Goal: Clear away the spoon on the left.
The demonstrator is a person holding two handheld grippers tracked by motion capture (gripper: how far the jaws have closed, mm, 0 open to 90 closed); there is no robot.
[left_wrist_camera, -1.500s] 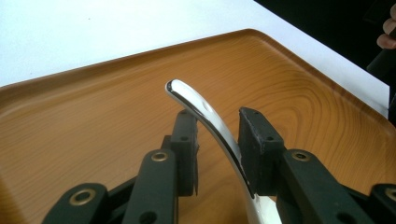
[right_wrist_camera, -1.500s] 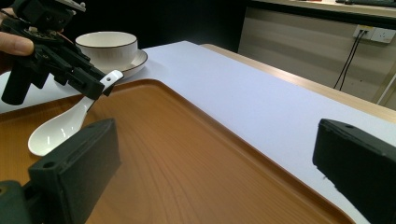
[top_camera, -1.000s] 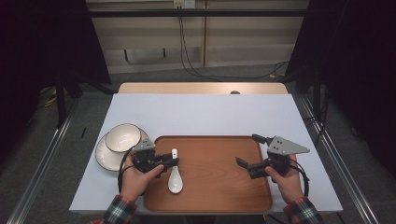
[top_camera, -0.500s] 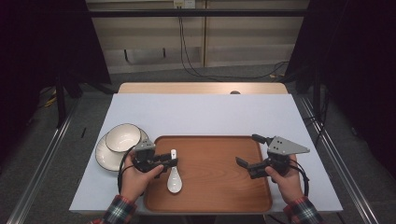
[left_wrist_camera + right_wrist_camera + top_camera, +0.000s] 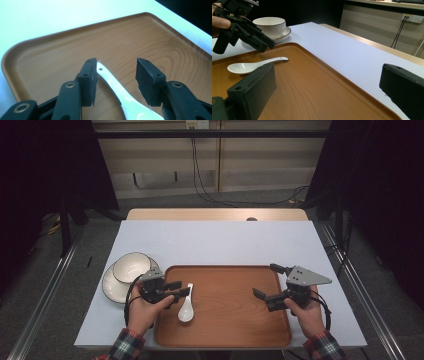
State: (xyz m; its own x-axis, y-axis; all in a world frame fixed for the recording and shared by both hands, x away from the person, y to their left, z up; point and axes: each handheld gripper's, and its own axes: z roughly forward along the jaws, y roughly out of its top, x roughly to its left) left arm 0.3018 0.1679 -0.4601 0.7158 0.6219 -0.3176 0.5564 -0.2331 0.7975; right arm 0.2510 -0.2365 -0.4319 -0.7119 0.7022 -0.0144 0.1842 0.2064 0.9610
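**Spoon lying on tray, both grippers open**

Left gripper point(image 5: 116, 75) is hovering, jaws apart, astride the white spoon's point(image 5: 185, 308) handle at the wooden tray's point(image 5: 235, 332) left. Right gripper point(image 5: 272, 281) is gaping wide over the tray's right. No legible writing.

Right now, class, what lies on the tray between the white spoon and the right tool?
Nothing: in the high view, bare wooden tray runs from the white spoon to the right tool. The right gripper view shows the same bare stretch.

Table point(image 5: 220, 242): wooden tray point(image 5: 225, 325), plate point(image 5: 112, 287).
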